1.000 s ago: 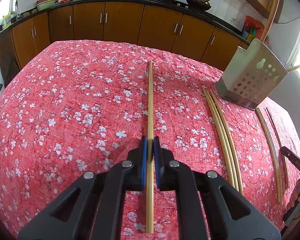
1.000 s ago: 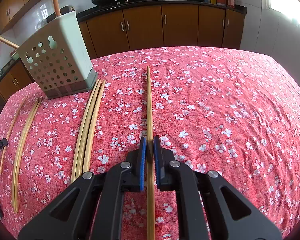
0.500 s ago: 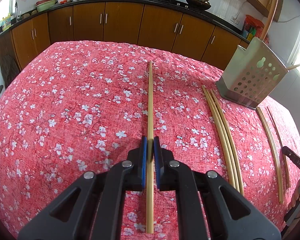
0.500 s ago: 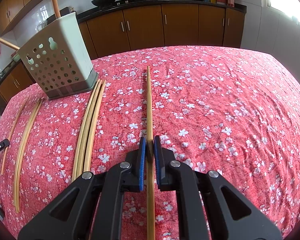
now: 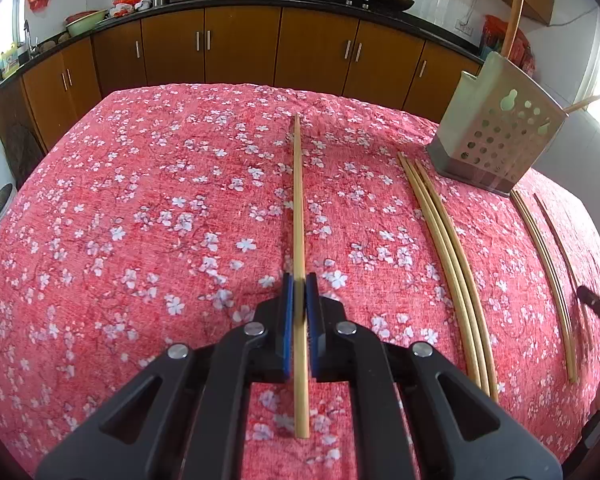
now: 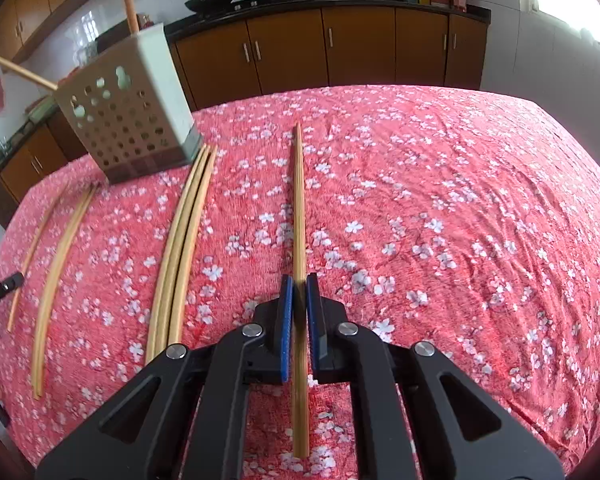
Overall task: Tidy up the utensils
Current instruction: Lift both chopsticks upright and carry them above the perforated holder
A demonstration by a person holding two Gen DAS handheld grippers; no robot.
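We clench one chopstick (image 5: 298, 208) in our left tongs (image 5: 299, 286) and another (image 6: 299, 208) in our right tongs (image 6: 299, 286), over a red floral cloth (image 5: 140, 208).

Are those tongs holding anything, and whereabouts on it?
Yes. The left tongs and right tongs each pinch one bamboo chopstick, gripped near its rear end, not its middle.

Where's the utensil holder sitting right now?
The perforated utensil holder stands on the red floral tablecloth, upper right in the left wrist view and upper left in the right wrist view, just beyond the three loose chopsticks.
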